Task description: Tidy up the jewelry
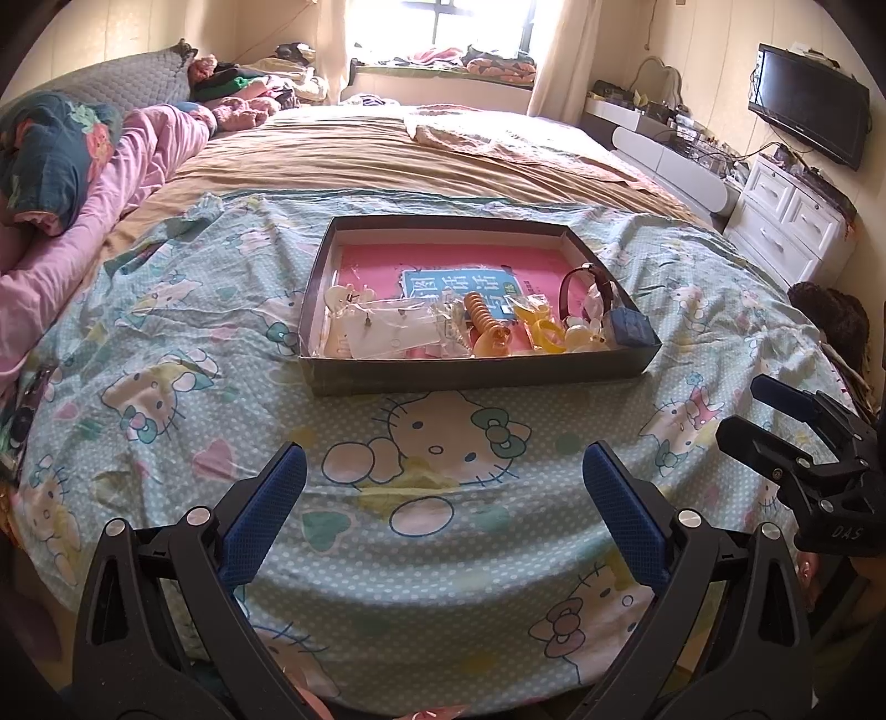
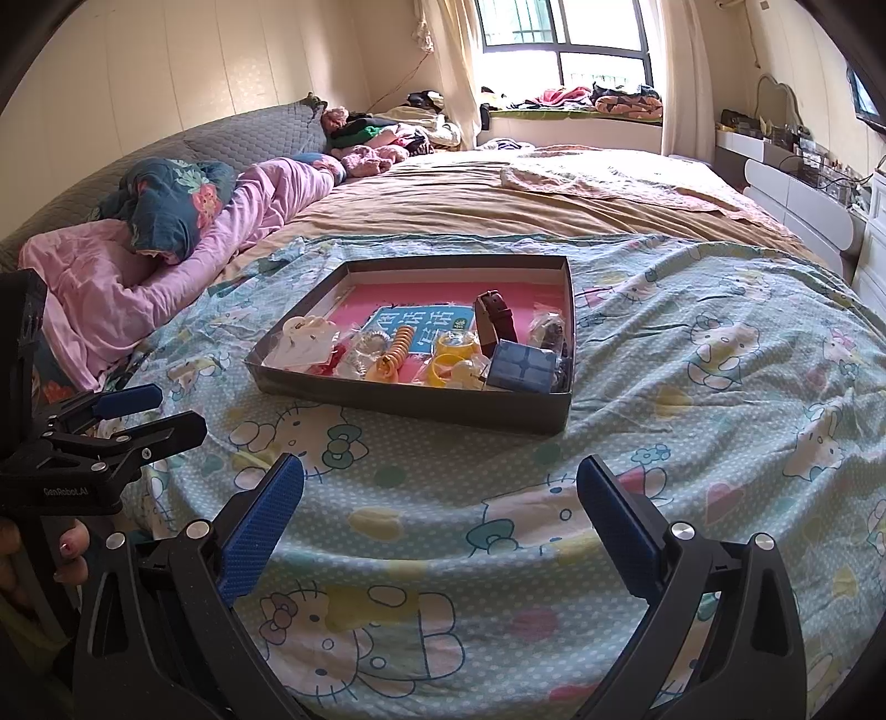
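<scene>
Jewelry (image 1: 487, 327) lies loose in a shallow dark box (image 1: 476, 371) on the bed (image 2: 692, 421), well ahead of both sets of fingers. Left gripper (image 1: 443, 487) fingers stand wide apart, holding nothing. Right gripper (image 2: 440, 498) fingers stand equally wide, empty, above the patterned quilt.

A big bed (image 1: 387, 160) fills the room. A blue cat-print sheet (image 1: 443, 526) covers the near part, and a tan blanket (image 1: 343, 149) lies past it. At 12 o'clock a bright window (image 1: 443, 22) lets sun in. At 2 o'clock a black TV (image 1: 808, 105) hangs over white drawers (image 1: 786, 216). The walls (image 2: 166, 72) are cream.
</scene>
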